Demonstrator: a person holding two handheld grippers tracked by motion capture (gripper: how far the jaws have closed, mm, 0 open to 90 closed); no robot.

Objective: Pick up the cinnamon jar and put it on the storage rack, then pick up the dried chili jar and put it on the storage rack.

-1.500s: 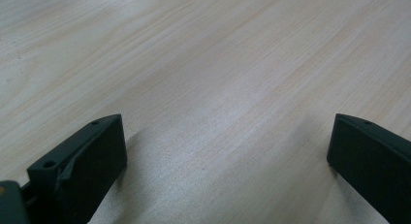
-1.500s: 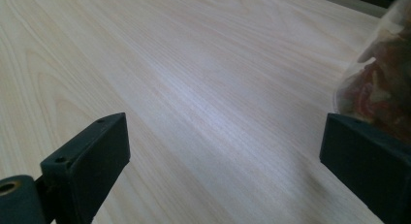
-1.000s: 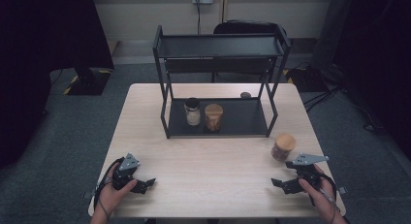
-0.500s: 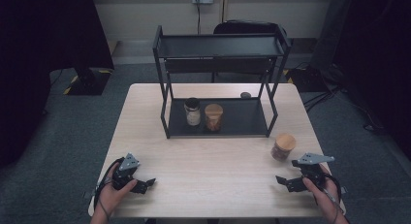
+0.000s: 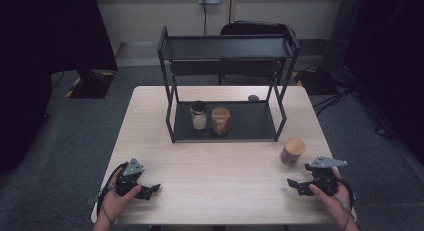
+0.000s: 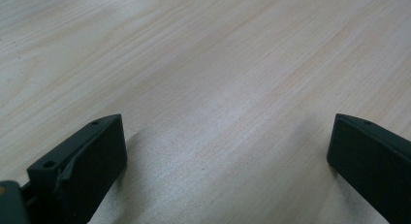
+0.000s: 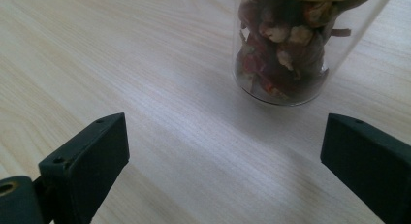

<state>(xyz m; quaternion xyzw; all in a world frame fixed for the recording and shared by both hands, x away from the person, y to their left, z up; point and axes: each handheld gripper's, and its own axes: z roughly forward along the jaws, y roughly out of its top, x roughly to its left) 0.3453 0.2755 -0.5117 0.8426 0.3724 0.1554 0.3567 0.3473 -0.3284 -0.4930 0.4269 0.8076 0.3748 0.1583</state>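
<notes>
A black two-tier rack (image 5: pixel 226 128) stands at the back of the wooden table (image 5: pixel 225 166). On its lower shelf sit a dark-lidded jar (image 5: pixel 198 115) and a wood-lidded jar (image 5: pixel 220 120), side by side. A third wood-lidded jar (image 5: pixel 291 150) of dried pieces stands on the table right of the rack; in the right gripper view this jar (image 7: pixel 291 44) is just ahead of the jaws. My right gripper (image 5: pixel 297 185) rests open near the front right edge, its jaws (image 7: pixel 228 156) wide apart. My left gripper (image 5: pixel 150 189) lies open at the front left over bare wood (image 6: pixel 228 151).
A small dark object (image 5: pixel 253 97) lies on the table behind the rack. A black chair (image 5: pixel 255 28) stands beyond the table. Grey carpet surrounds the table, with cables at the right.
The right hand and its gripper shifted slightly toward the front right of the table. The left gripper and the jars stayed put.
</notes>
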